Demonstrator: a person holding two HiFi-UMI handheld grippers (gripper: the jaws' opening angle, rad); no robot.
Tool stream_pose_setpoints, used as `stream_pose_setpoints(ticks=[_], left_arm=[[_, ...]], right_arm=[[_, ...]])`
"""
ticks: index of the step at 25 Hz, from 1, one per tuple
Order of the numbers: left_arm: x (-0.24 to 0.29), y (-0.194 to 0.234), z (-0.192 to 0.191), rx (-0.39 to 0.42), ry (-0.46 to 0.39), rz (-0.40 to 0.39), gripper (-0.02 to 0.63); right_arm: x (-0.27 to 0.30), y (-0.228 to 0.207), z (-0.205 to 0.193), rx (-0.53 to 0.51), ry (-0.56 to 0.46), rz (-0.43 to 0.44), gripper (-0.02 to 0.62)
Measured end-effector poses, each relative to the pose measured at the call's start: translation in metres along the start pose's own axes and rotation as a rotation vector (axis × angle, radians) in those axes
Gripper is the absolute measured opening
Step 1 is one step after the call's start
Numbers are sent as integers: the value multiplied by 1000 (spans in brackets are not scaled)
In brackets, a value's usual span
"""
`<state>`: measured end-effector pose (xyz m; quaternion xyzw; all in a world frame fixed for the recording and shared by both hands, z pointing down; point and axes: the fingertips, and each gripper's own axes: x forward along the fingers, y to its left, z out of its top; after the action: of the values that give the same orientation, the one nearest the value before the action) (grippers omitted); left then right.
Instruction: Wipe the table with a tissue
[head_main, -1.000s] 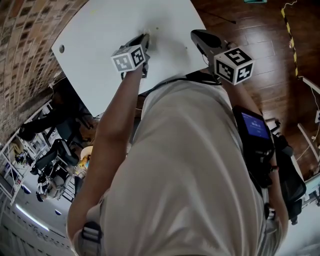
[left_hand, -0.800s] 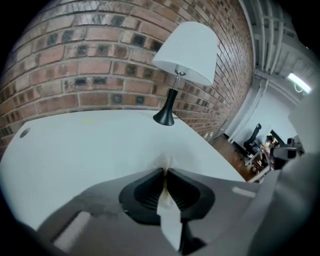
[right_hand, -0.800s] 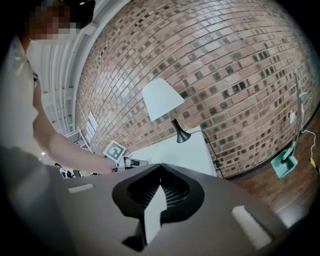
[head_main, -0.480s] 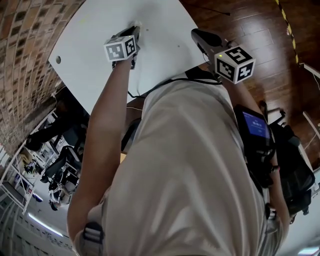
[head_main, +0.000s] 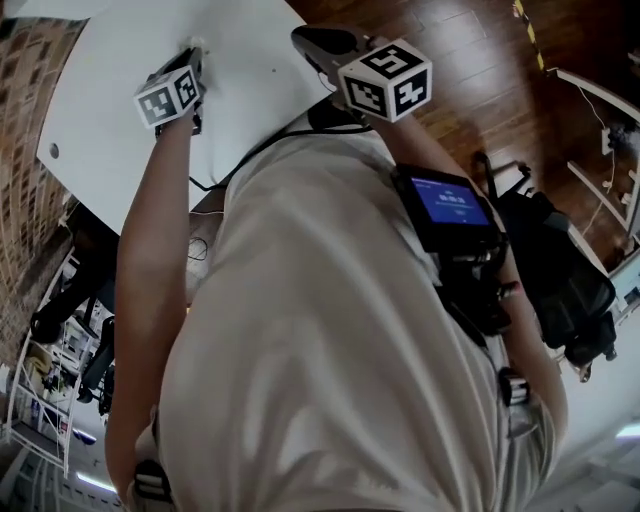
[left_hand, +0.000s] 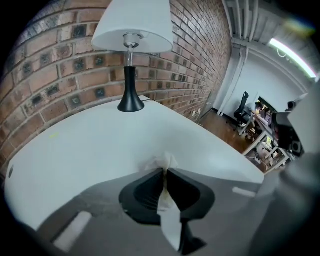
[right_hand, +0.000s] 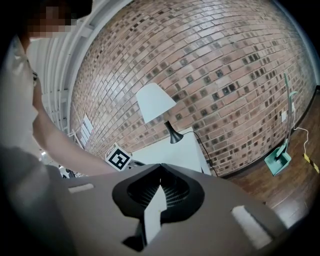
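Tissue (left_hand: 167, 161): a small crumpled tuft with a strip trailing back, pinched between the closed fingers of the left gripper (left_hand: 164, 174), at or just over the white table (left_hand: 90, 145); contact cannot be confirmed. Judged risks: little tissue projects past the fingers, so a steep wipe could drag hard plastic across the surface rather than paper; the thin sheet may tear or slip out under drag. A long stroke toward the brick wall could knock the lamp (left_hand: 131, 60). Right gripper (right_hand: 161, 169): fingers together, holding nothing, apart from the work.
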<state>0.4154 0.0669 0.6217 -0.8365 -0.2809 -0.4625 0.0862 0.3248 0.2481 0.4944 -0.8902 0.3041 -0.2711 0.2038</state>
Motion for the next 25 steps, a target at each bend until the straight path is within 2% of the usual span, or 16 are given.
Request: stream_pose_setpoints(ticks=[5,9,12,16,18,21,25], left_arm=[[-2,-37,-8,35,-7,-46,34],[2,-67,-22,34,-6,-113,34],[8,-77,-36,30,-7,-142,34],[3,-86,-36,40,25,-164,34],[-2,-94,-35,12,46,-209,34],[-7,-109,-42,-79,65,-322,35],[-22,-110,-34,-120,10,-335,35]], right_arm=[[1,2,0,-7,-3,16,8],[0,3,-3,-8,4,14,8],[2,5,-2,-11,1,19,8],[5,8,6,-23,-16,23,8],[6,8,7,-31,-17,23,8],[5,8,4,-33,-10,23,8],[4,8,5,-47,-7,14,8]])
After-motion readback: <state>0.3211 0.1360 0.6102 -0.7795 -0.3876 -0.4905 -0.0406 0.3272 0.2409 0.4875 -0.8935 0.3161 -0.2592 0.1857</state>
